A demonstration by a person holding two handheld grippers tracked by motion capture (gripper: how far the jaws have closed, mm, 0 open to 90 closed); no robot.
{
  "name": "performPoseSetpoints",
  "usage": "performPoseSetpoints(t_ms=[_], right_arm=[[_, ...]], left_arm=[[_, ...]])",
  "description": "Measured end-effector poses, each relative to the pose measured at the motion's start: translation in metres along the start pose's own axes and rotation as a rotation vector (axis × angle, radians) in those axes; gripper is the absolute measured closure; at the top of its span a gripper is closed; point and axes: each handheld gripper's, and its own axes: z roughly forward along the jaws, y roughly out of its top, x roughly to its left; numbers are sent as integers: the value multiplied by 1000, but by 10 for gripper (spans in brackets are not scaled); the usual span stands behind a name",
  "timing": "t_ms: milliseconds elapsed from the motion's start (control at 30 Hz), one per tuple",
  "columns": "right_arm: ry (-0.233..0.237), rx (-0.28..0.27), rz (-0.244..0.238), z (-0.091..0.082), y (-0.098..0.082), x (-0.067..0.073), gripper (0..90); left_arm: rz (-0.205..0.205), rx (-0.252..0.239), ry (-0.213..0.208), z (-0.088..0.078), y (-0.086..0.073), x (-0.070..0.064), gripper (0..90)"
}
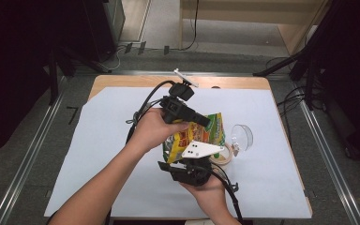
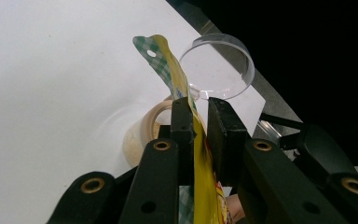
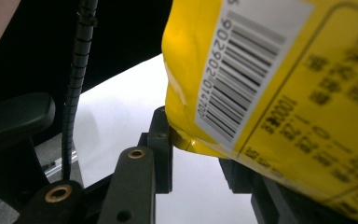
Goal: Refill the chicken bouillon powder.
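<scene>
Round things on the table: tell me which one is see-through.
The clear round dish, on the white sheet right of the yellow snack bag. The tape roll beside it is an opaque beige ring, partly hidden behind the bag.

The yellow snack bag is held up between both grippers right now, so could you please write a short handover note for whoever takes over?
Left gripper: shut on the top edge of the snack bag.
Right gripper: jaws around the bag's bottom corner; grip not clear.
The bag is off the table, above the tape roll; the clear cup lies beside it.
Done: bag lifted, apparently unopened.
Left: probably opening it or setting it down.
</scene>
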Motion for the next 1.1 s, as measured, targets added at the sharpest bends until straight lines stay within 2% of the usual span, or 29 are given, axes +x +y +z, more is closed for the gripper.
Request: performPoseSetpoints(t_ms=[1100], right_arm=[[3,11,-8,1,0,0,702]], left_arm=[[6,-12,5,-1,-2,-2,816]])
